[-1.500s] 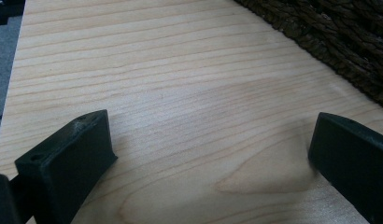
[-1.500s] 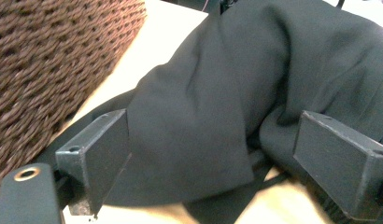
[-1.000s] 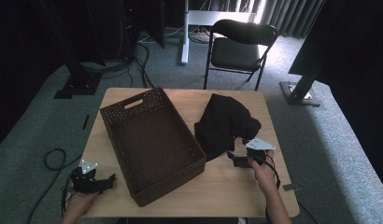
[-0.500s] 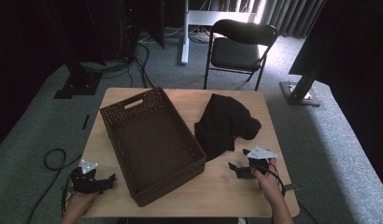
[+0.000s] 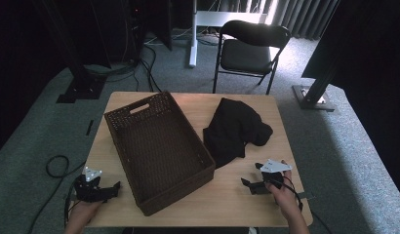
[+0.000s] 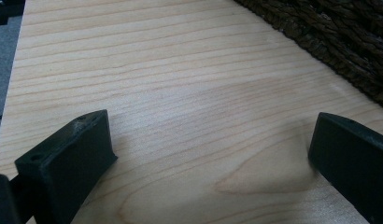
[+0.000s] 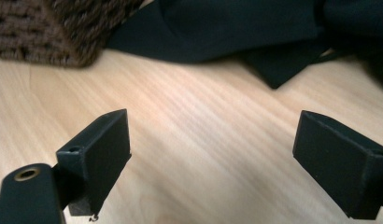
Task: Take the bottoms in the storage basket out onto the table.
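A dark brown wicker basket (image 5: 159, 151) lies slantwise on the wooden table (image 5: 227, 204), and nothing shows inside it. To its right lies a crumpled black garment (image 5: 237, 129). My right gripper (image 5: 248, 185) rests near the front right of the table, open, jaws pointing left. In the right gripper view its jaws (image 7: 213, 135) stand wide over bare wood, with the garment (image 7: 241, 28) and a basket corner (image 7: 54, 28) ahead. My left gripper (image 5: 114, 187) sits open at the front left corner beside the basket. The left gripper view (image 6: 213, 140) shows bare wood between its jaws and the basket wall (image 6: 339, 42) at upper right.
A black folding chair (image 5: 251, 48) stands behind the table. A white desk leg (image 5: 192, 34) and dark stand bases (image 5: 78, 90) sit on the grey carpet. A cable loop (image 5: 59, 165) lies on the floor at the left. The table edge runs close in front of both grippers.
My right gripper has drawn back from the garment's near edge toward the table's front. The garment now lies apart from it. The left gripper has hardly moved.
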Tool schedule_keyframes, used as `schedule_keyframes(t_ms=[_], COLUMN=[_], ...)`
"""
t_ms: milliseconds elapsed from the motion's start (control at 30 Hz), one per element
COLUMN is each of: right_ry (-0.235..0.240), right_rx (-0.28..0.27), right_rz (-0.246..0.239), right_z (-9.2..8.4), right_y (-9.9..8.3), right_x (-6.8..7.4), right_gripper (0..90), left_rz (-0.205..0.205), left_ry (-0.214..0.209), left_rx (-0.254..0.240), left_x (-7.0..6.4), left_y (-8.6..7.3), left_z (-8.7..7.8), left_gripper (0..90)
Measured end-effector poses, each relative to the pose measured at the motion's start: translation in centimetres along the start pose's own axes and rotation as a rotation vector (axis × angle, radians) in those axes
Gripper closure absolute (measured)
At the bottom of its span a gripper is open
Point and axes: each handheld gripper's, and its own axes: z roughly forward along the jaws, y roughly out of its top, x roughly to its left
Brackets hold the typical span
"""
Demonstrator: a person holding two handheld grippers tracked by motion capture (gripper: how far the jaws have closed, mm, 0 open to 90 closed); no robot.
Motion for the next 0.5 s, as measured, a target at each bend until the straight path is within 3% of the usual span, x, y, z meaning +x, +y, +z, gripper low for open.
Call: schedule_keyframes(t_ms=[200, 333, 500], right_ry=[0.007, 0.04, 0.068], right_rx=[0.024, 0.055, 0.111], right_rz=[-0.01, -0.016, -0.058], right_z=[-0.4, -0.6, -0.6], right_y=[-0.5, -1.0, -1.6], right_x=[0.2, 0.6, 1.0], right_gripper=[13.1, 13.2, 12.9], left_rz=[0.0, 0.0, 0.0], left_ry=[0.0, 0.0, 0.0], left_rx=[0.0, 0.0, 0.0], left_x=[0.0, 0.0, 0.0], left_y=[0.0, 0.0, 0.0], left_z=[0.0, 0.0, 0.0], left_gripper=[0.0, 0.0, 0.0])
